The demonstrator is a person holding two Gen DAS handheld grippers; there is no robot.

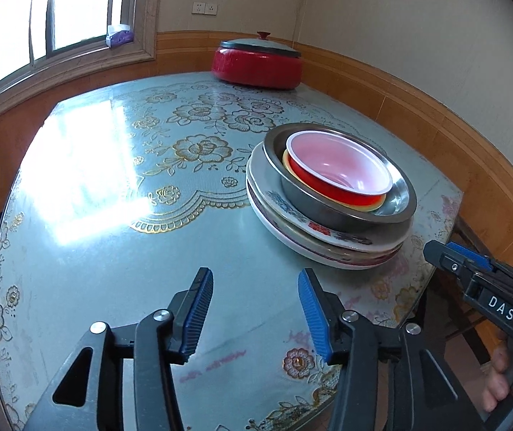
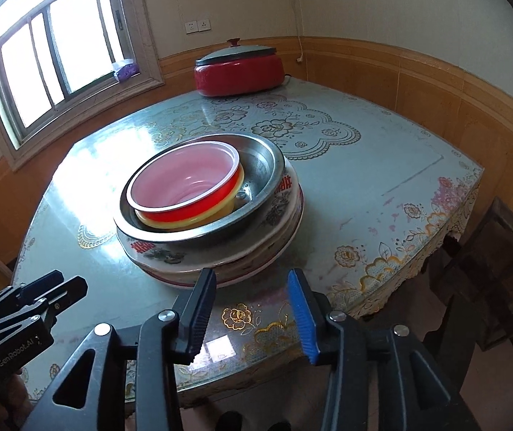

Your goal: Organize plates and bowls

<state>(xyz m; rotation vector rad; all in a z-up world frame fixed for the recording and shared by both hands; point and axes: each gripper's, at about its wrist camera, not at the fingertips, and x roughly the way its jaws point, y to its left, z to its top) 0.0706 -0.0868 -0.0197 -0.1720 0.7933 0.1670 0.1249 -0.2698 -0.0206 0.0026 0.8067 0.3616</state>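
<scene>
1. One tidy stack on the floral table [image 2: 382, 165]: red plastic bowl [image 2: 191, 190] with pinkish inside, nested in a yellow bowl [image 2: 198, 221], inside a steel basin [image 2: 256, 172], atop patterned plates [image 2: 220, 262].
2. Left gripper [image 1: 256, 314] and right gripper [image 2: 252, 310]: both partly open, holding nothing.

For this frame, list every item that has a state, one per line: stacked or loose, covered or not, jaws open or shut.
Red bowl: upright, empty, nested on the yellow bowl.
Yellow bowl: nested in the steel bowl.
Steel bowl: upright on the plates.
Plates: stacked on the table.
Red pot: lid on.
Left gripper: jaws open, empty.
Right gripper: jaws open, empty.
</scene>
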